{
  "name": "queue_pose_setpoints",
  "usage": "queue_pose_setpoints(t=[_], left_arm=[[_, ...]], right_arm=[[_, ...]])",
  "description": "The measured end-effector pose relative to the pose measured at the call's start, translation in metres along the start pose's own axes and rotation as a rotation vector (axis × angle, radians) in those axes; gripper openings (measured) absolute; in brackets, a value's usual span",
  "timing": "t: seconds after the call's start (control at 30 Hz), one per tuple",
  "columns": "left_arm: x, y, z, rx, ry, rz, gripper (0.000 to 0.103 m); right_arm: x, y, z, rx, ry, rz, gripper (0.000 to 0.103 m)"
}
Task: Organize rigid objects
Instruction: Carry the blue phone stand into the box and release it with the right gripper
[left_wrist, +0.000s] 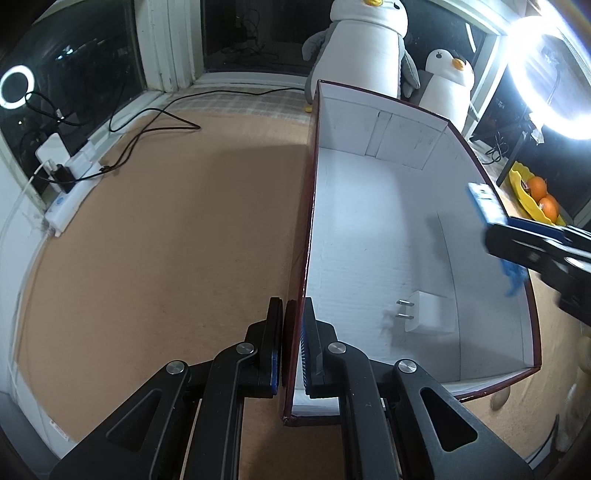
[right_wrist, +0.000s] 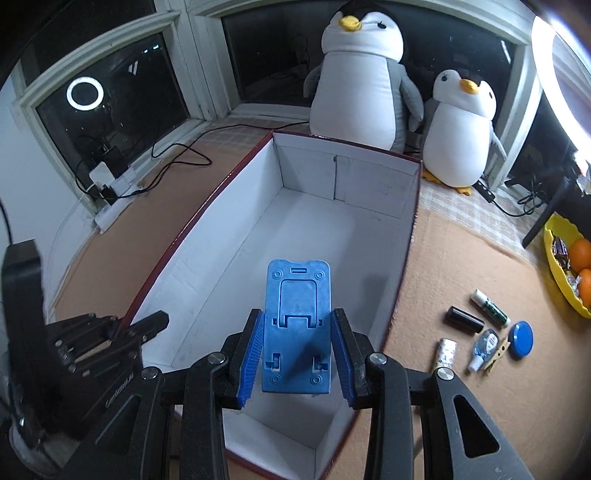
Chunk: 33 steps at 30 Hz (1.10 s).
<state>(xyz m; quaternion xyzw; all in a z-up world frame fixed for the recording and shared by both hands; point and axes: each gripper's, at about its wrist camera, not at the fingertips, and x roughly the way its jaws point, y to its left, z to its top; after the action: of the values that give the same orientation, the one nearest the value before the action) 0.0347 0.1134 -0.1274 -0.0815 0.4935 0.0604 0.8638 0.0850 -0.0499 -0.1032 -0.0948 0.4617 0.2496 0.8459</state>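
Observation:
An open box (left_wrist: 388, 125) with white inside and dark red outside lies on the tan mat. My left gripper (left_wrist: 293, 325) is shut on its near left wall, one finger on each side. A white charger plug (left_wrist: 428, 312) lies on the box floor. My right gripper (right_wrist: 297, 332) is shut on a blue plastic phone stand (right_wrist: 297, 291) and holds it above the box (right_wrist: 351, 170) interior. In the left wrist view the right gripper (left_wrist: 496, 236) and the stand (left_wrist: 487, 201) hang over the box's right wall. The left gripper (right_wrist: 122, 328) shows at the box's left rim.
On the mat right of the box lie a glue stick (right_wrist: 491, 304), a black cylinder (right_wrist: 463, 320), a blue lid (right_wrist: 520, 339), a small bottle (right_wrist: 482, 347), a clothespin (right_wrist: 496, 356) and a white tube (right_wrist: 445, 352). A yellow fruit bowl (right_wrist: 554, 258) sits far right. Two plush penguins (right_wrist: 358, 85) stand behind the box; a power strip (left_wrist: 70, 195) with cables lies left.

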Motion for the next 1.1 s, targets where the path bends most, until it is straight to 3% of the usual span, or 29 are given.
queue_pose_setpoints(t=[0.4, 0.47, 0.53, 0.57, 1.1], left_arm=[[-0.002, -0.001, -0.001, 0.008, -0.009, 0.001, 0.007], [-0.003, -0.002, -0.001, 0.009, -0.008, 0.003, 0.007], [-0.003, -0.002, -0.001, 0.010, -0.008, 0.005, 0.007], [-0.003, -0.002, -0.001, 0.008, -0.008, 0.004, 0.007], [-0.003, -0.005, -0.001, 0.024, -0.001, 0.025, 0.007]], right_arm=[[0.027, 0.005, 0.019, -0.007, 0.025, -0.012, 0.033], [0.025, 0.006, 0.019, -0.017, 0.015, -0.013, 0.039], [0.022, 0.006, 0.019, -0.015, 0.001, -0.011, 0.054], [0.021, 0.006, 0.020, -0.016, -0.005, -0.010, 0.056], [-0.011, -0.027, 0.006, 0.054, -0.045, -0.009, 0.058]])
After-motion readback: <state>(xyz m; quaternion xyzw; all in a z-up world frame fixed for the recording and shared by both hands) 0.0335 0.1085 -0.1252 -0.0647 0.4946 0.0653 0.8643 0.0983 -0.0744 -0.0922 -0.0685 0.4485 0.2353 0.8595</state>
